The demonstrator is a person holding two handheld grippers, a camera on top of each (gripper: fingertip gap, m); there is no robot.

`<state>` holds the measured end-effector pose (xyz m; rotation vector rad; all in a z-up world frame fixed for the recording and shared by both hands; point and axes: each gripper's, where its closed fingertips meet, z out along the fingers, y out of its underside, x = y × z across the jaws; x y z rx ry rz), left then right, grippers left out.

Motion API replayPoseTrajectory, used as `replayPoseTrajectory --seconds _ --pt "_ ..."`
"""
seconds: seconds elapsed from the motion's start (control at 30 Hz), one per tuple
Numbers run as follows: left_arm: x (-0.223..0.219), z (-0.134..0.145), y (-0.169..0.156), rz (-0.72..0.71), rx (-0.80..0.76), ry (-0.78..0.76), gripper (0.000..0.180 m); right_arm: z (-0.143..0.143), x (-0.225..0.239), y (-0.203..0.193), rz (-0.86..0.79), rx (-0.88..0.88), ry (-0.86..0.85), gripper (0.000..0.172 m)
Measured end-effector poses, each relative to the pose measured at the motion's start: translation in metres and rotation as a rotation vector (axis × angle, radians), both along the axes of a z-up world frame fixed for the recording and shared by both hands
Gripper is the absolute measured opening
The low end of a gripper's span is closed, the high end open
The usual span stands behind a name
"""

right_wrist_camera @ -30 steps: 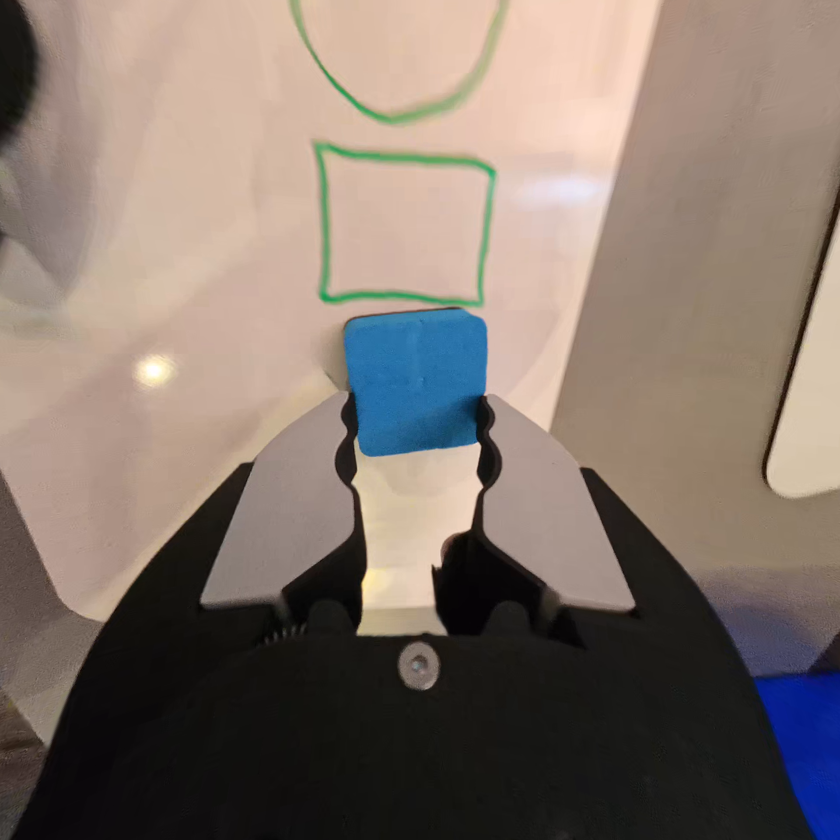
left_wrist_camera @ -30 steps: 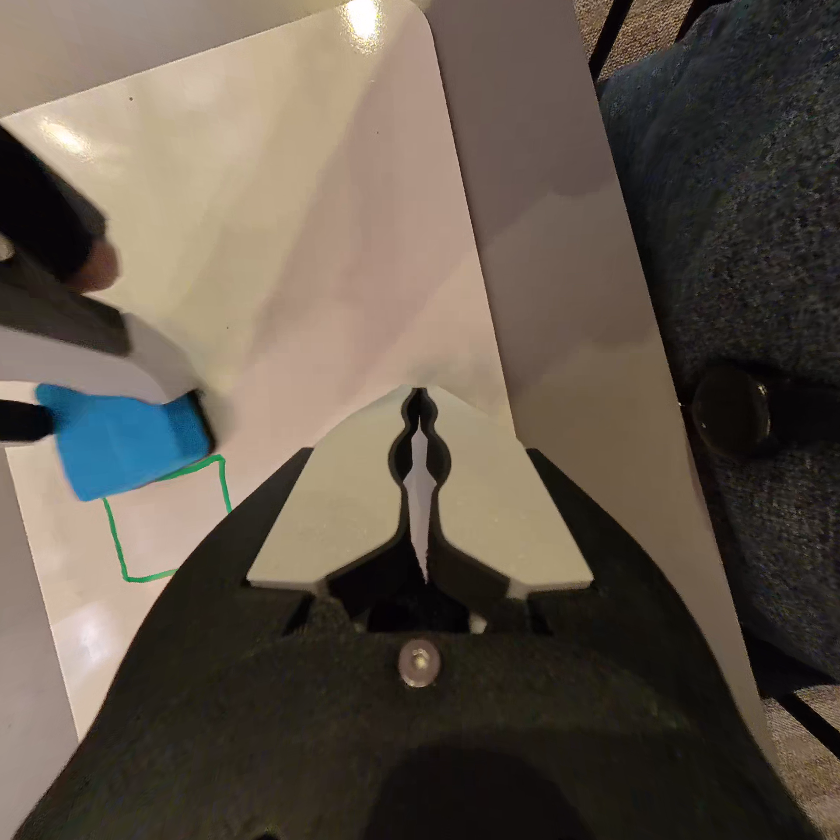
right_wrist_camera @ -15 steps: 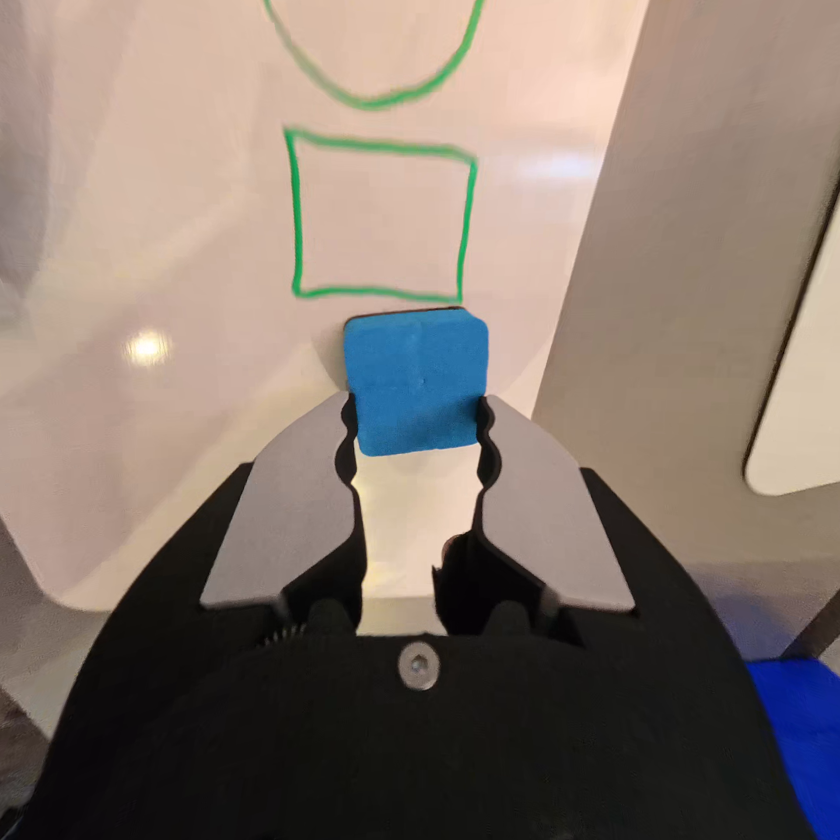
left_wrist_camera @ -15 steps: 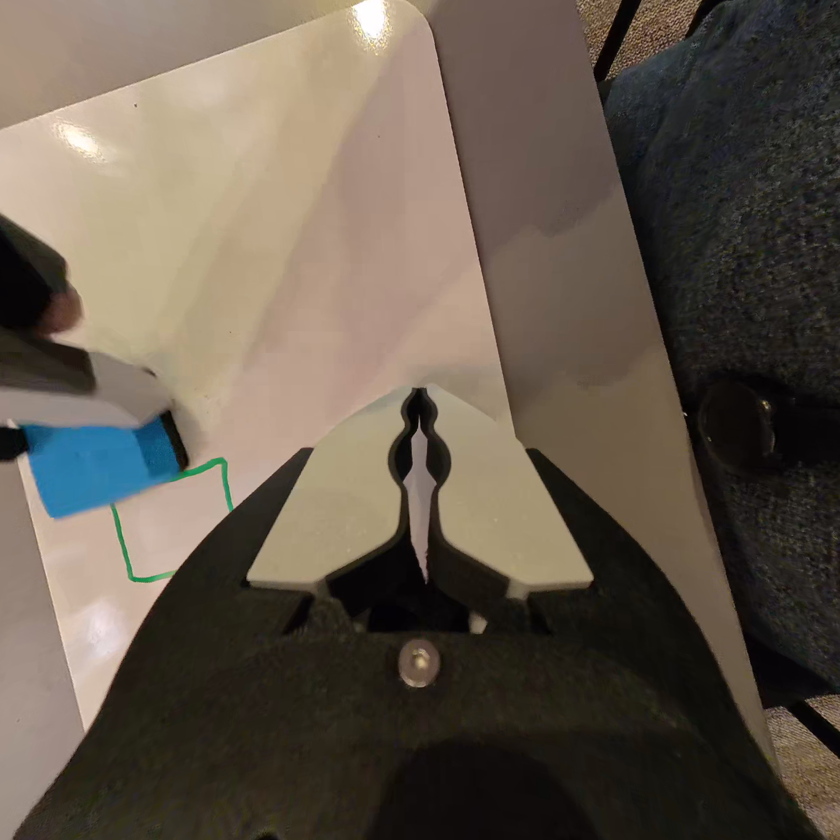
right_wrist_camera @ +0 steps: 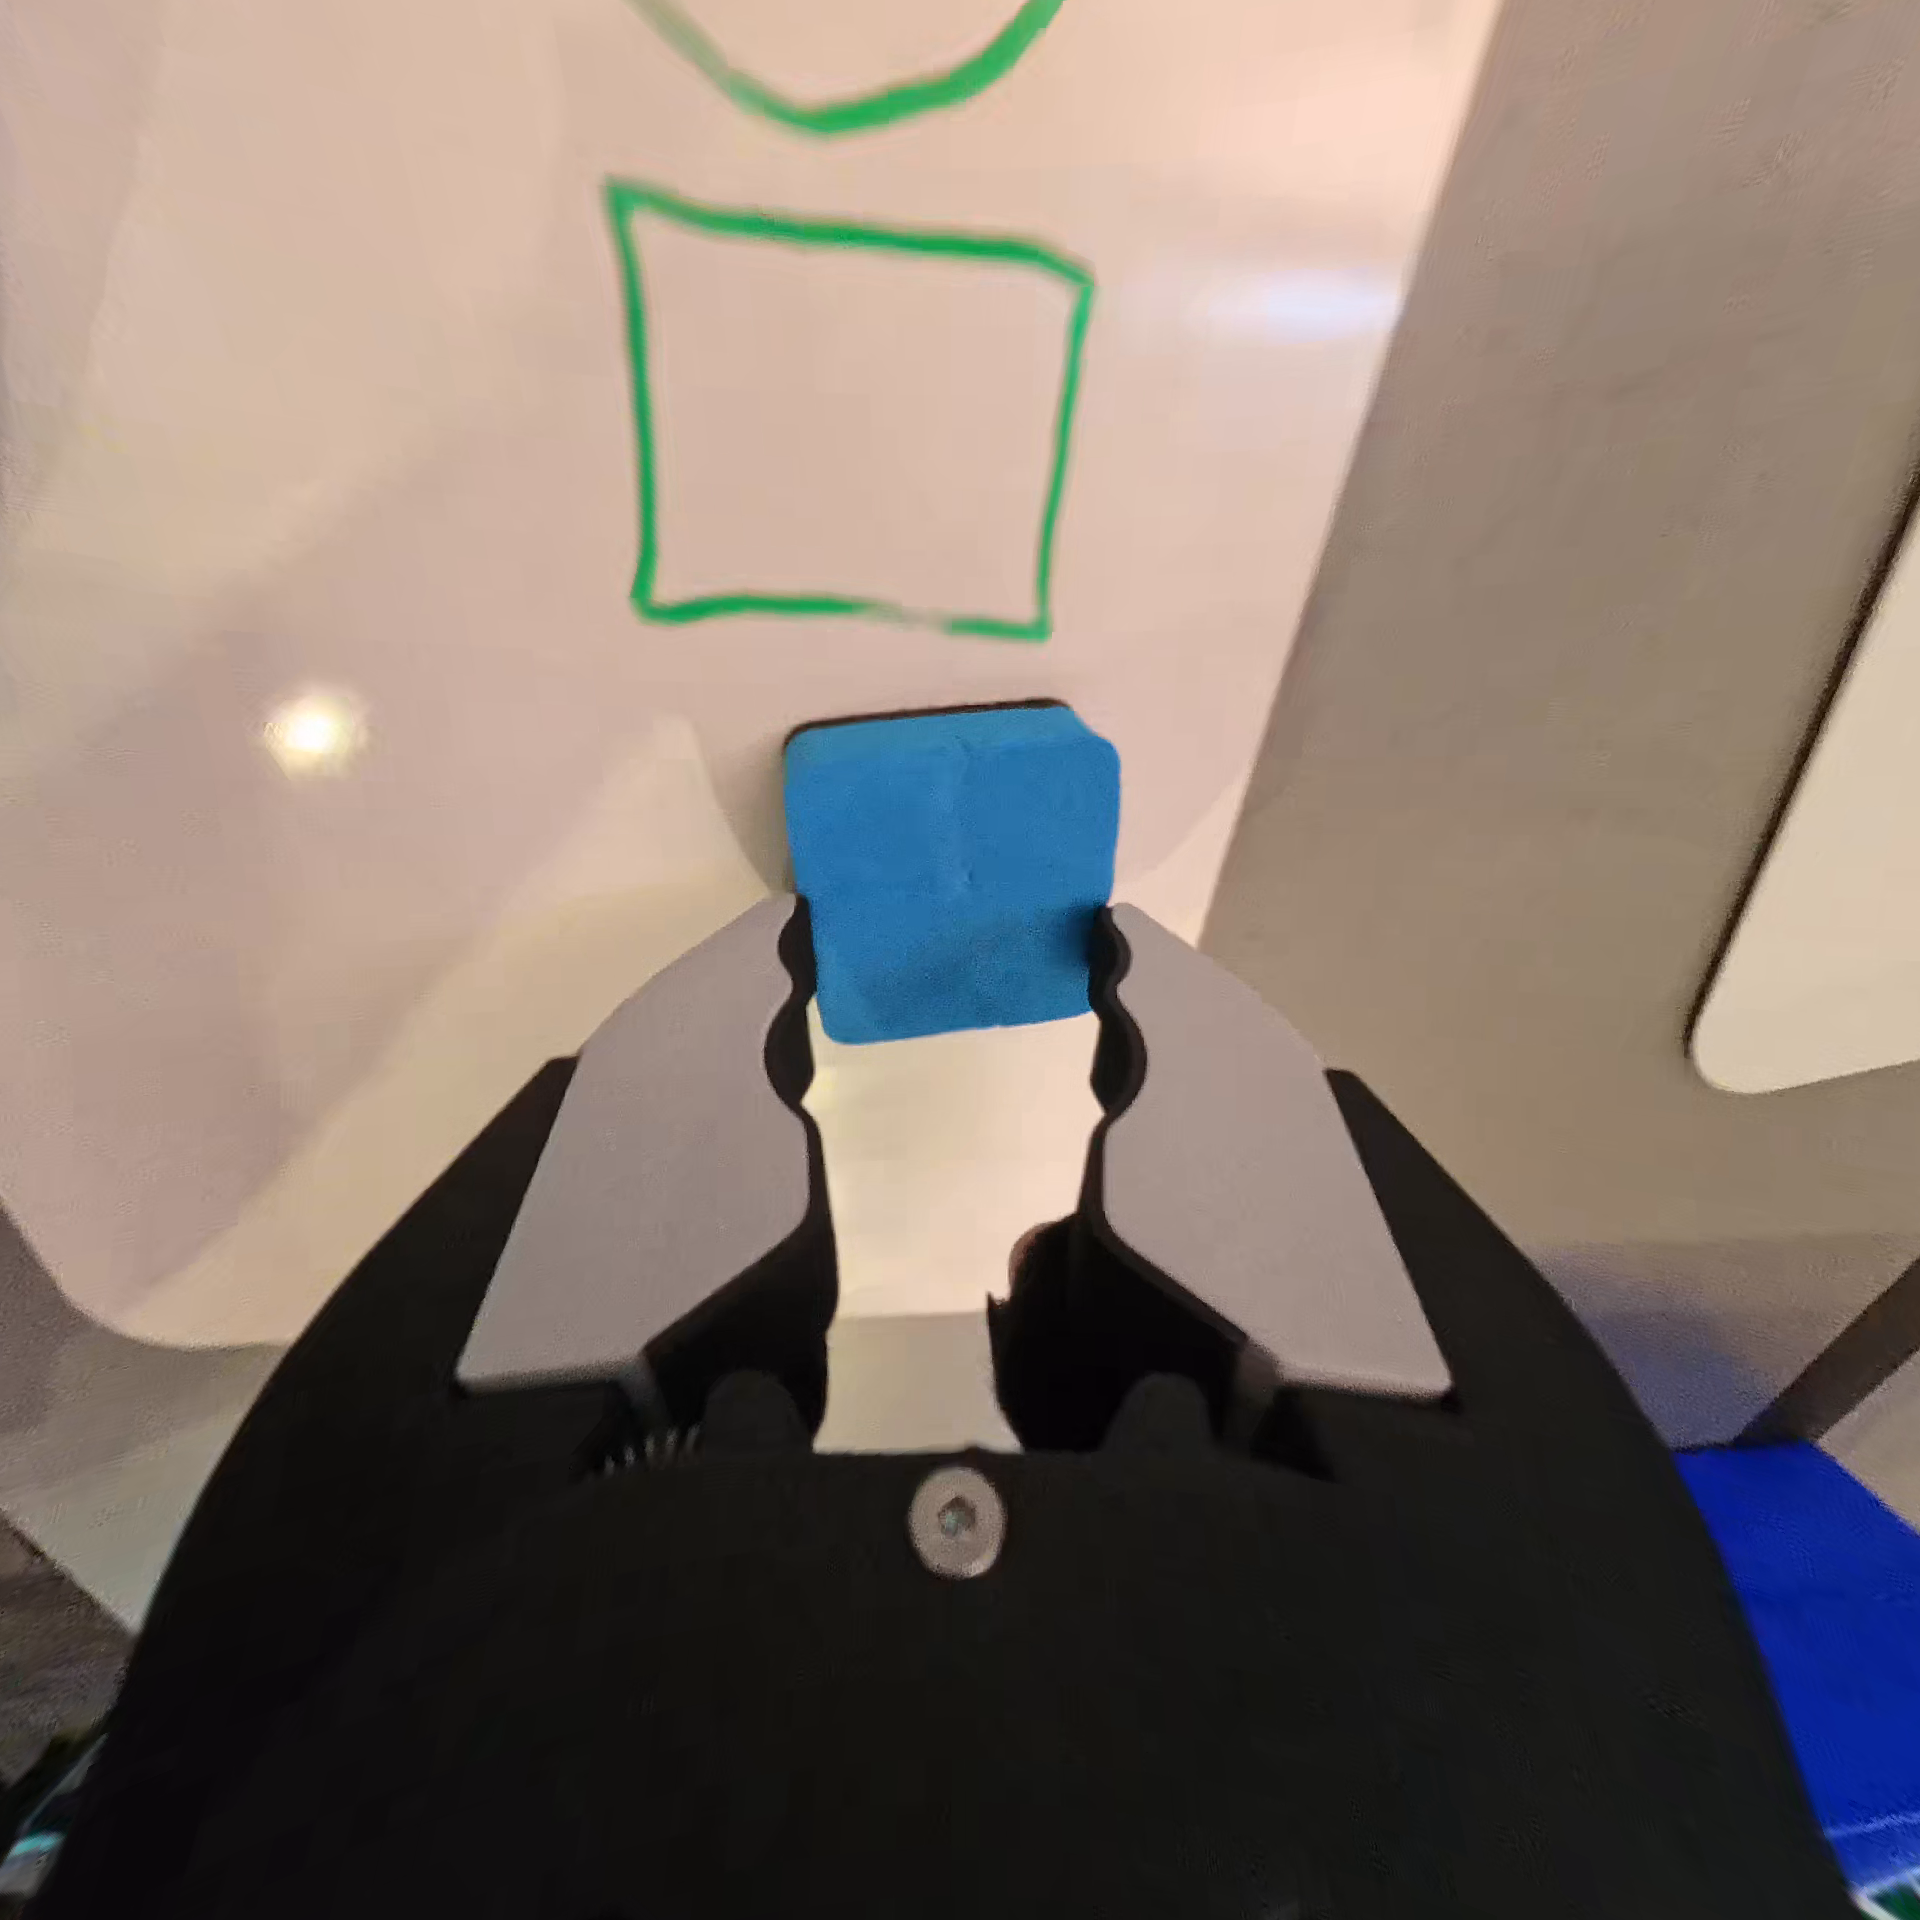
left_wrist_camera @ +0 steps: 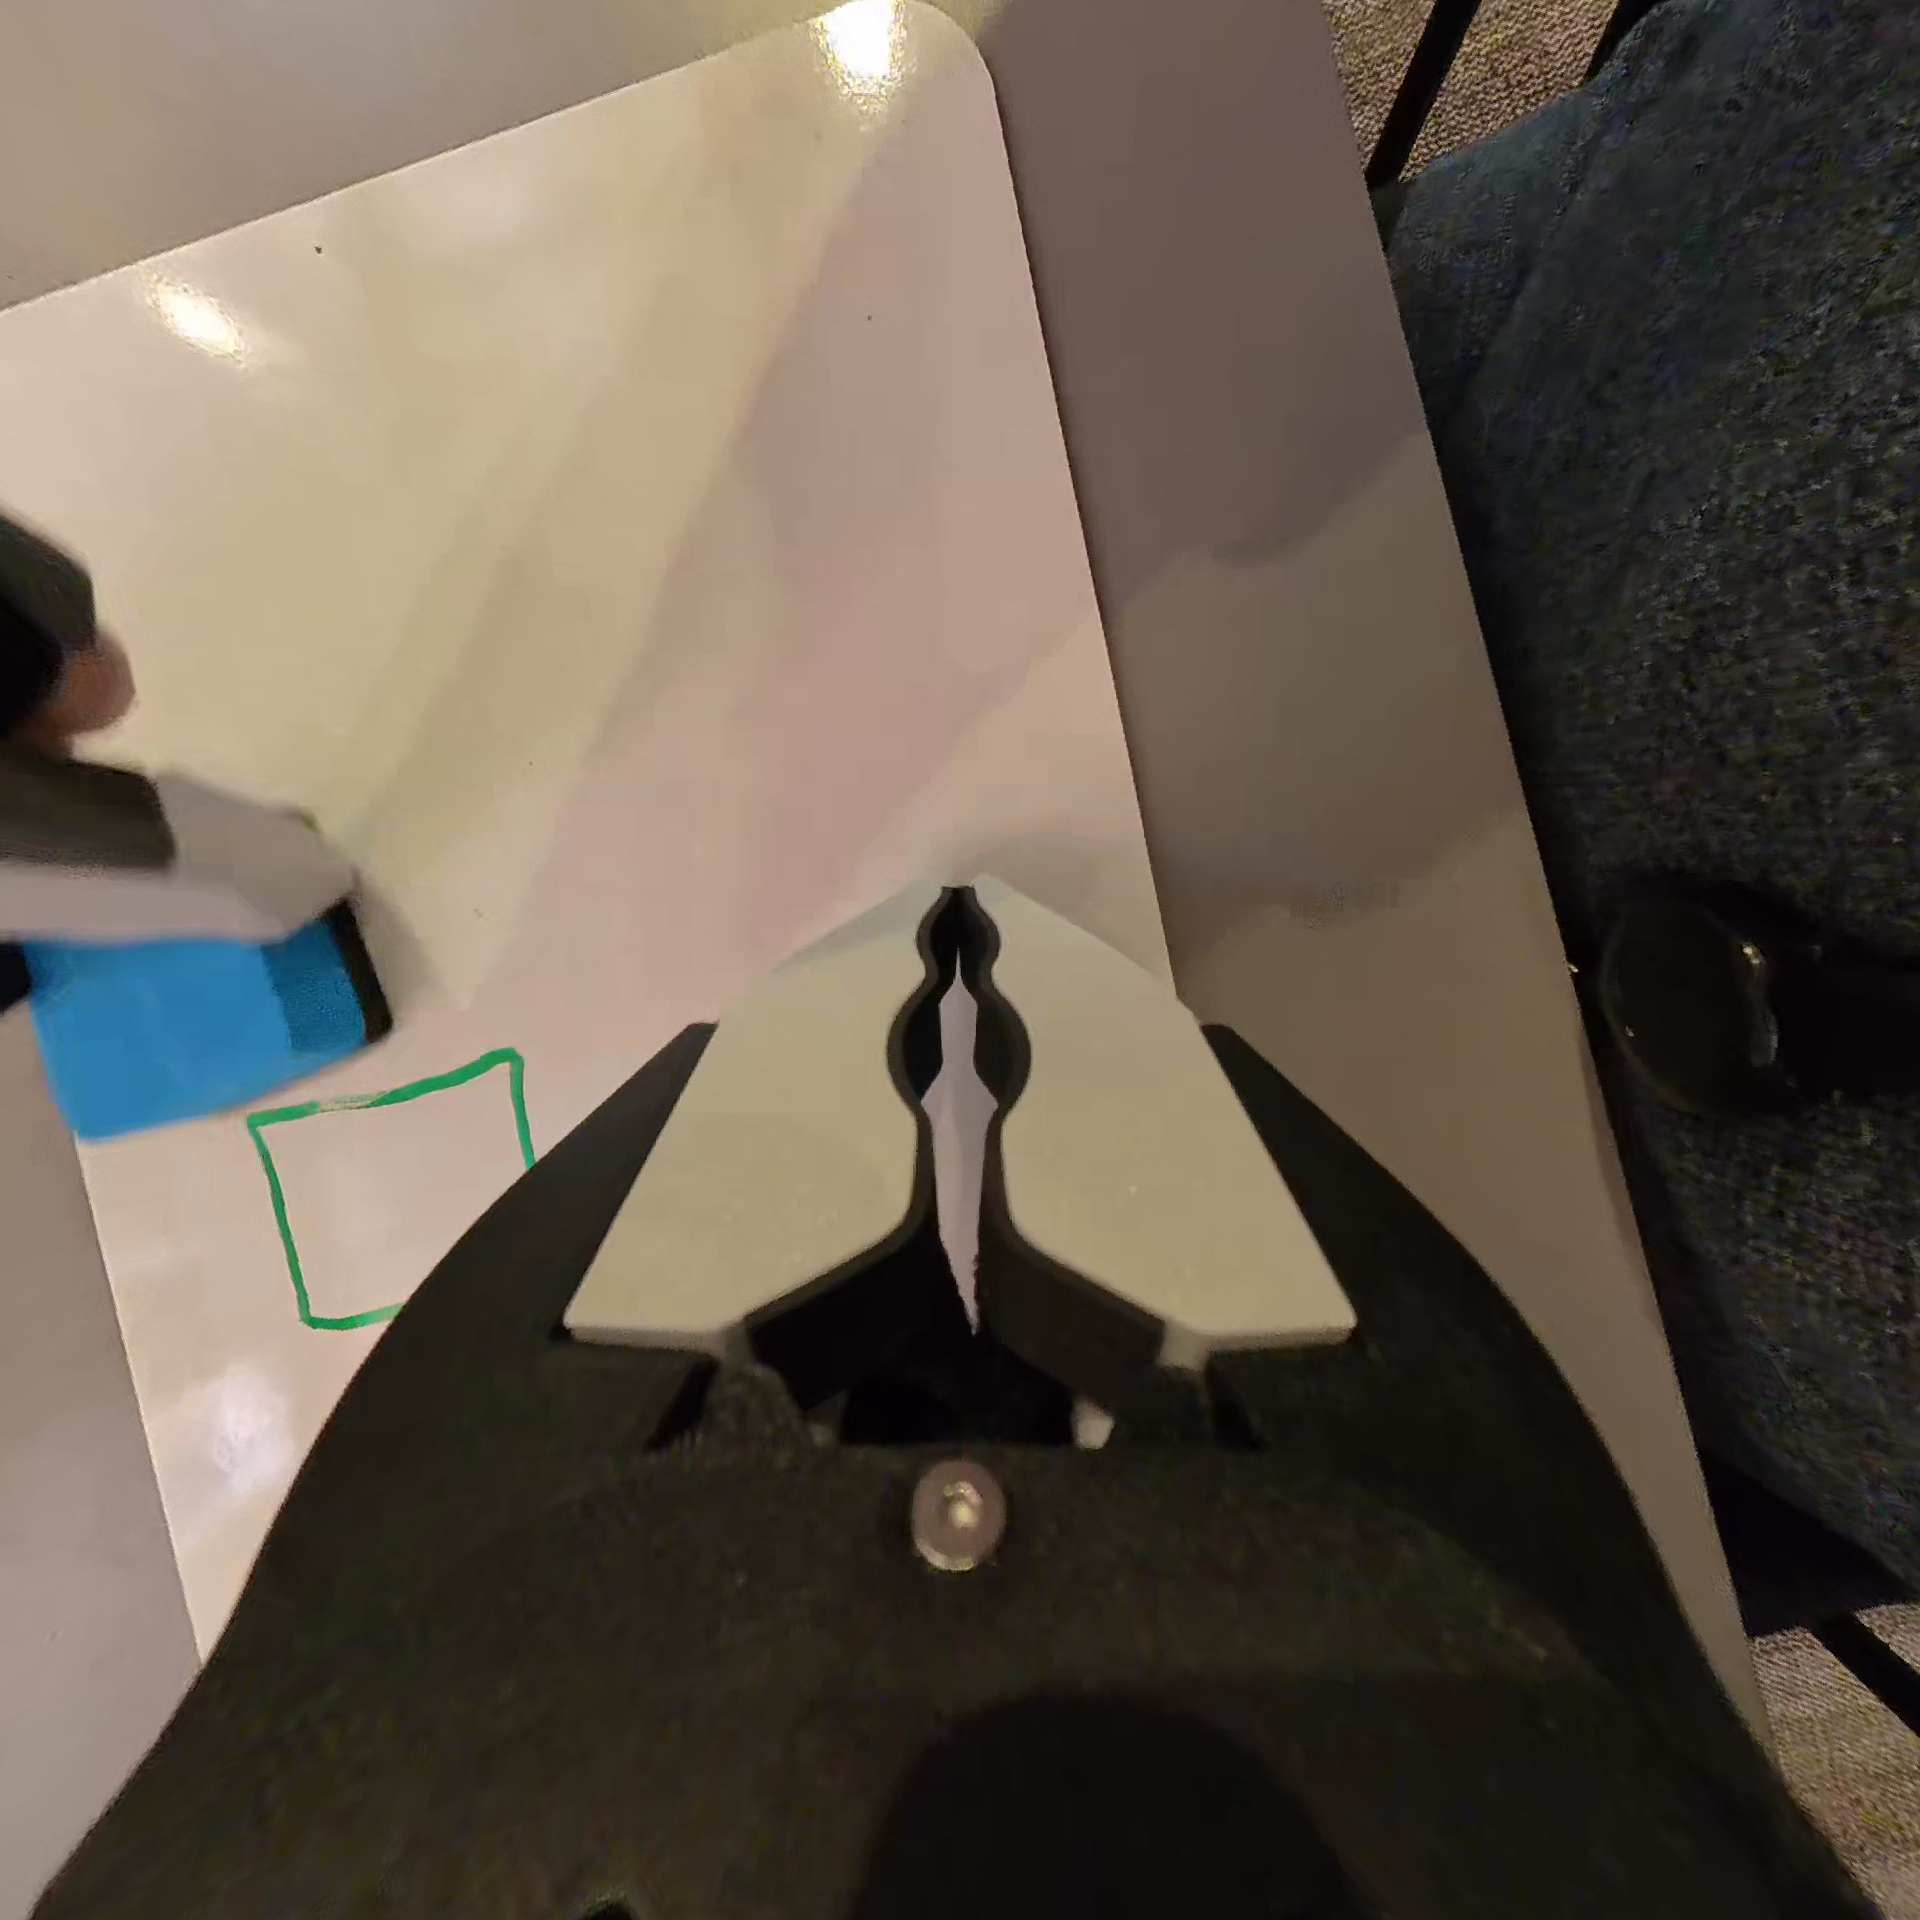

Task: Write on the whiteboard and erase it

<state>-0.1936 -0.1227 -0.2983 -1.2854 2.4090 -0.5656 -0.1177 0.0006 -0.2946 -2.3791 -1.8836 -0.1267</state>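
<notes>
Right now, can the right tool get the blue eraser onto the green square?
Probably yes. The right tool grips the blue eraser just short of the green square, with only bare whiteboard between them.

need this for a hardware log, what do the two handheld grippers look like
Both grippers, left and right, match: a matte black textured body, two flat pale grey fingers with wavy black inner pads, and one silver screw centred below them. No cables visible.

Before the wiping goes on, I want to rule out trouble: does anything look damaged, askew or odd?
Only one small thing: the green square's edge nearest the blue eraser is partly smudged.
</notes>
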Motion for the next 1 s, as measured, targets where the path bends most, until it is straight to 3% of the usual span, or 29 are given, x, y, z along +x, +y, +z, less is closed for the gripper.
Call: replayPoseTrajectory --seconds 0.07,0.13,0.2,0.27,0.37,0.43,0.5,0.6,0.7,0.83,0.9,1.0 --pt "0.000 0.000 0.000 0.001 -0.003 0.000 0.001 0.000 -0.022 0.008 0.036 0.024 0.036 0.052" --pt "0.000 0.000 0.000 0.003 0.003 -0.004 0.001 0.000 -0.040 -0.008 0.111 -0.004 0.078 0.052" --pt "0.000 0.000 0.000 0.003 0.005 -0.006 0.001 0.001 -0.025 -0.015 0.098 -0.047 0.061 0.052" --pt "0.001 0.000 0.000 0.001 0.005 -0.002 0.001 -0.001 -0.022 0.006 0.032 -0.021 0.064 0.052" --pt "0.001 0.000 0.000 0.006 0.001 -0.003 0.001 -0.001 -0.064 0.005 0.113 0.004 0.136 0.052" --pt "0.001 0.000 0.000 0.011 0.003 -0.005 0.001 -0.001 -0.057 -0.010 0.164 -0.029 0.099 0.052" --pt "0.001 0.000 0.000 0.010 0.009 -0.002 0.001 -0.001 -0.040 0.004 0.078 -0.028 0.092 0.053" --pt "0.002 0.000 0.000 0.014 0.005 -0.003 0.001 -0.001 -0.060 0.020 0.090 0.006 0.098 0.052" --pt "0.003 0.000 0.000 0.021 0.009 -0.009 0.001 -0.001 -0.065 -0.002 0.165 -0.039 0.086 0.053" --pt "0.003 0.000 0.000 0.021 0.012 -0.006 0.001 -0.002 -0.058 0.021 0.071 -0.037 0.070 0.053" --pt "0.004 0.000 0.000 0.023 0.015 -0.010 0.001 -0.002 -0.082 0.011 0.129 -0.042 0.097 0.053" --pt "0.004 0.000 0.000 0.024 0.013 -0.016 0.001 -0.002 -0.059 -0.003 0.152 -0.103 0.020 0.053"
